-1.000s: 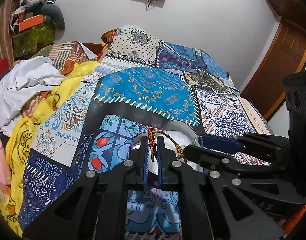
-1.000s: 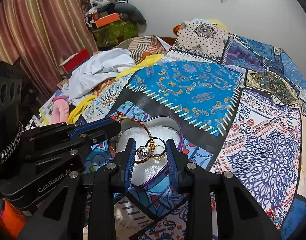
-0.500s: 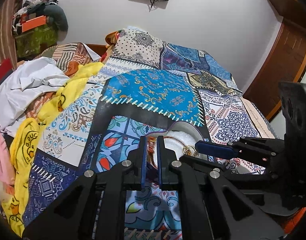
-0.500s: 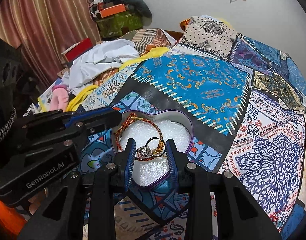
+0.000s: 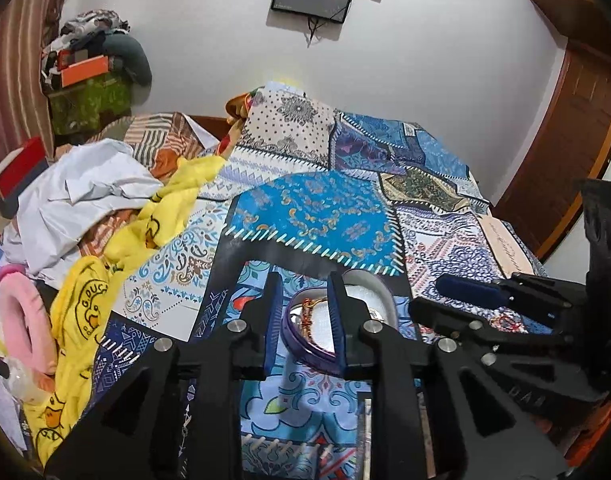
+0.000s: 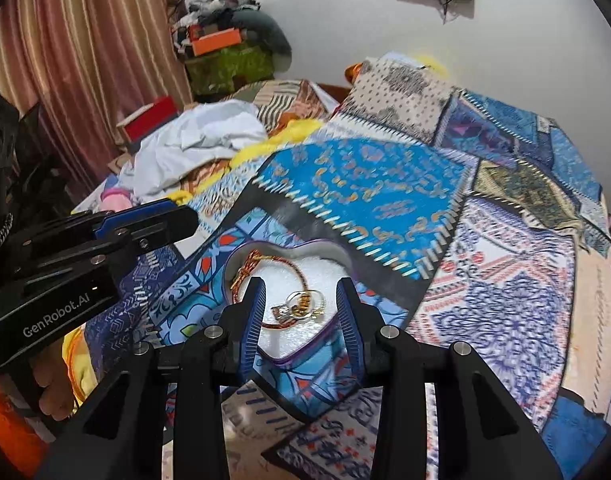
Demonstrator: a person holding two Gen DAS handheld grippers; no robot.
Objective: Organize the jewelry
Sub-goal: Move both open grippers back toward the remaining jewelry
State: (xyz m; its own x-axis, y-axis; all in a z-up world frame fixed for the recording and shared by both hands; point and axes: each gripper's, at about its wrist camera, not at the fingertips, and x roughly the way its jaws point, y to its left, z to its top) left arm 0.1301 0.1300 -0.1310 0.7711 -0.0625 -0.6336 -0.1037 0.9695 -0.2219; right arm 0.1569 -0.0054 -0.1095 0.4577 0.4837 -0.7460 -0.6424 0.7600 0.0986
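The left hand-held gripper [image 5: 303, 292] hangs released above the heart-shaped box [image 6: 241, 258], its fingers parted and holding nothing. The right hand-held gripper [image 6: 301, 300] is likewise spread wide over the box, empty. Inside, on white padding, lie a red-and-gold bangle [image 6: 251, 262] and the rings [image 6: 301, 304] (one is stone-set). The box sits on the bed's patchwork quilt [image 6: 385, 184].

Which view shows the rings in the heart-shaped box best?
The right wrist view: the rings lie in plain sight on the white lining of the heart-shaped box, between the open right claw fingers. In the left wrist view the left claw finger hides them almost entirely.
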